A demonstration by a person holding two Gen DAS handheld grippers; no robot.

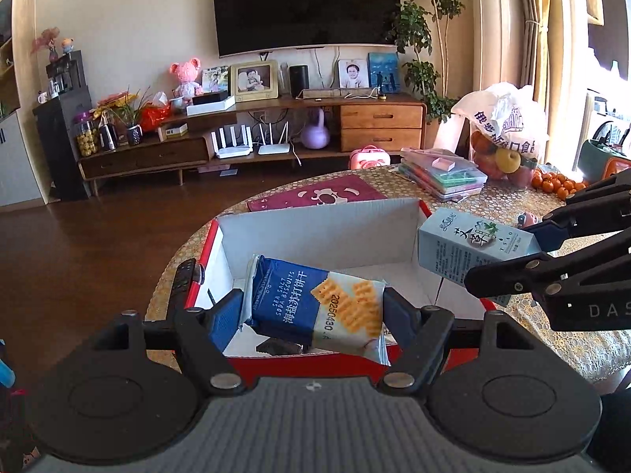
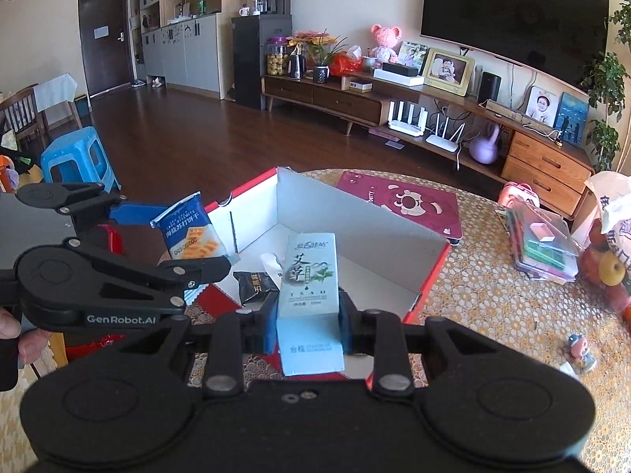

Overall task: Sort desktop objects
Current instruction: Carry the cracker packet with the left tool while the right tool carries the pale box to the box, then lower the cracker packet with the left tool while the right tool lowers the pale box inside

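A: How do the jaws stand on each side?

B: Both sets are clamped on something. The left gripper point(image 1: 313, 315) has its blue pads pressed against the two sides of a blue-and-white biscuit packet point(image 1: 315, 307), which lies flat between them, tilted a little. The right gripper point(image 2: 305, 325) pinches a pale blue carton point(image 2: 309, 295) near its lower end, so most of the carton stands up beyond the jaws.

A: And where are those two things over the desk?

B: Both hang above the open red-and-white box point(image 1: 327, 232) that sits on the desk point(image 1: 572, 347) near its front edge. In the left wrist view the packet is over the near left part of the box, and the carton enters from the right, over the box's right wall. In the right wrist view the carton is over the middle of the box, with the packet point(image 2: 193, 232) off to the left by the box's left wall.

A: Anything in the box?

B: A small black sachet point(image 2: 254, 285) lies on its floor, just beside the carton, and something white behind it that I cannot make out.

A: Elsewhere on the desk?

B: A dark red mat point(image 2: 398, 201) lies beyond the box, a stack of flat plastic cases point(image 2: 540, 246) at the far right, with a bag of fruit point(image 1: 504, 134) near the right edge.
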